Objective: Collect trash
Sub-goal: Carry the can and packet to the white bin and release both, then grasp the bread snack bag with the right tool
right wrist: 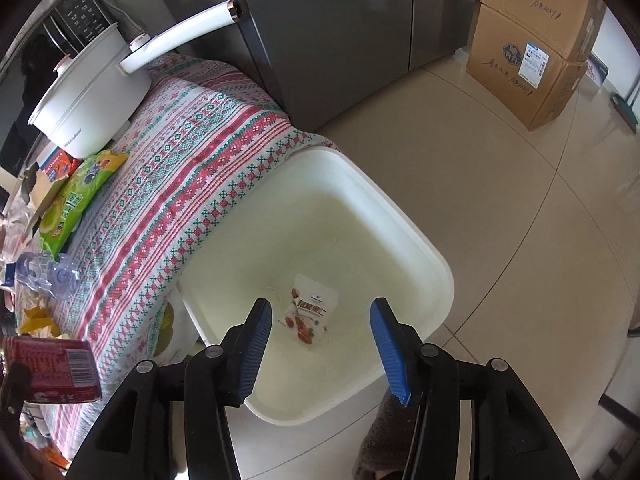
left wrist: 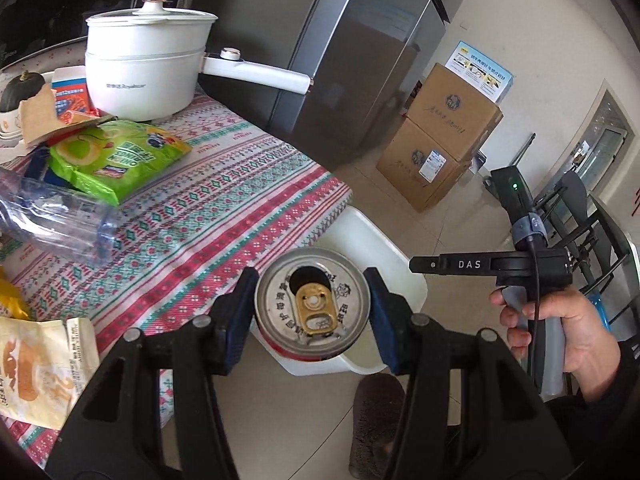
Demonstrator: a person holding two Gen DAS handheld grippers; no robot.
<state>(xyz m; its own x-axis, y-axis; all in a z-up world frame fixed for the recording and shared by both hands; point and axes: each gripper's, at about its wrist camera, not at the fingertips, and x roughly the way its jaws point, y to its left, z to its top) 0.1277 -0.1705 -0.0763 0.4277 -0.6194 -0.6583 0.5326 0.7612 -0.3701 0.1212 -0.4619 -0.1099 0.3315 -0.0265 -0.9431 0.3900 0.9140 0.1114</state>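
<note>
Left wrist view: left tongs (left wrist: 312, 300) grasp the can (left wrist: 311, 306), axis pointing at camera, bin (left wrist: 400, 276) just beyond at twelve o'clock. Right tongs (right wrist: 320, 340) released over bin, wrapper (right wrist: 310, 312) inside.

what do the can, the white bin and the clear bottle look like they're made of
Red drink can: metal, likely aluminium, with a dull silver lid and gold pull tab. White square bin: probably plastic, with smooth, slightly glossy moulded walls. Clear crumpled bottle: thin transparent plastic, dented and ribbed.
</note>
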